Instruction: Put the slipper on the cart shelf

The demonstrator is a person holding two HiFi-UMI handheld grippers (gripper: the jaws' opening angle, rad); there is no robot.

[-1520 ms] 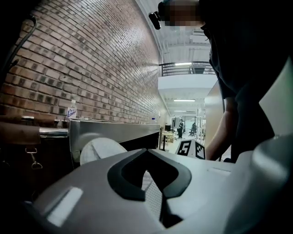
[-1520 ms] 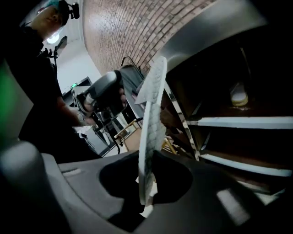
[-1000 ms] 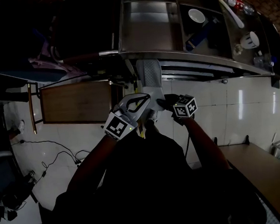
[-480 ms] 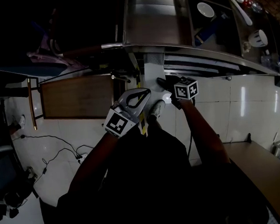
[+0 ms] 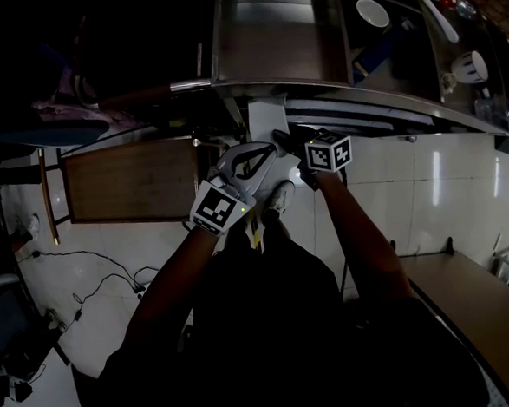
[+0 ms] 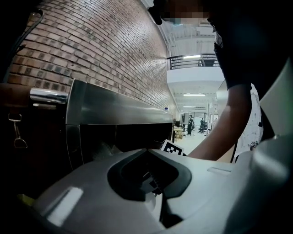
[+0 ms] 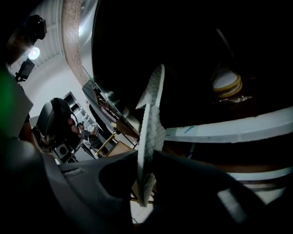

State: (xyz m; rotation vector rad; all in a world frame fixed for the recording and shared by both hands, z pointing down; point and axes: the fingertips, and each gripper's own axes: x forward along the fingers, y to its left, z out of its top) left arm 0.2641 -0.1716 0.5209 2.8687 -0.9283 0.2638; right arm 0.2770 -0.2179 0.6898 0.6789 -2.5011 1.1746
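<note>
We've got the slipper [image 7: 150,119] pinched in the right gripper [image 7: 145,161]. Its jaws are nearly together and clamp the thin sole edge-on near one end, so most of the slipper sticks out ahead w/ the diamond tread showing. In the head view it's the pale strip [image 5: 266,119] just in front of the steel cart [image 5: 316,88], not yet on a shelf. In the right gripper view the pale shelf edge [image 7: 238,130] runs right behind it, w/ a dark bay above. There's sth round deeper in that bay, can't tell what. The left gripper [image 6: 147,153] sits close beside the right one, tips closed on each other and nothing btw them, so it's spare. Handling, as we judge it: light, prob foam or rubber, bendy rather than stiff. Held at one end, the free end can sag or swing and catch the shelf lip. The tread should keep it from slipping out, and nothing about it looks fragile. A hold nearer mid-sole would steady it, but this one should do if we get the far end over the edge first and lay it flat before letting go.
</note>
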